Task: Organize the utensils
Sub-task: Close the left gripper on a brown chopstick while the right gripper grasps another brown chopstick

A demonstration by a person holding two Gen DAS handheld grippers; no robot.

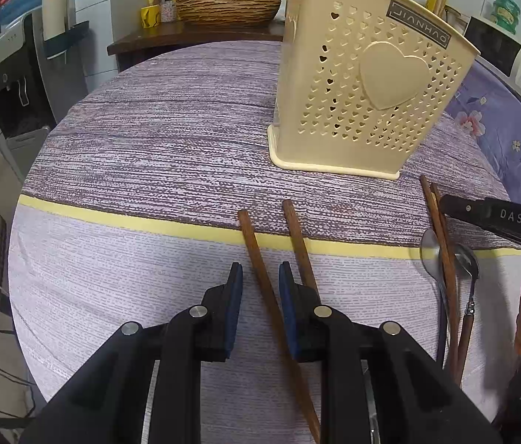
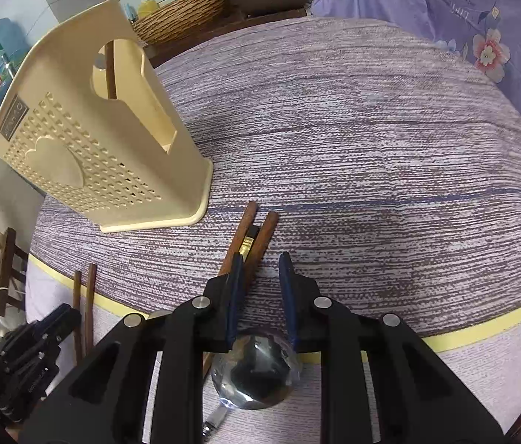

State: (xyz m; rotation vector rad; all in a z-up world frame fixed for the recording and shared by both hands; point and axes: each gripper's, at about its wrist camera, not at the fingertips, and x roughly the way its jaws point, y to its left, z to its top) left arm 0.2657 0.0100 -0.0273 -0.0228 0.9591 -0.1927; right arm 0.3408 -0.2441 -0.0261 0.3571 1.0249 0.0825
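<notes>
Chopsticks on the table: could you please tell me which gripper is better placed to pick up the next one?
Probably left. One chopstick runs between the left gripper's fingers, apart from its neighbour. The right gripper hovers over a pair lying close together beside a spoon, so a clean single grab looks harder.

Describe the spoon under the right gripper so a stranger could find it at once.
Start at the cream holder on the purple cloth and come toward the yellow stripe. Just past it, below the right gripper, lies the spoon, beside a chopstick pair. It is shiny metal with a round bowl; the chopsticks are brown wood.
</notes>
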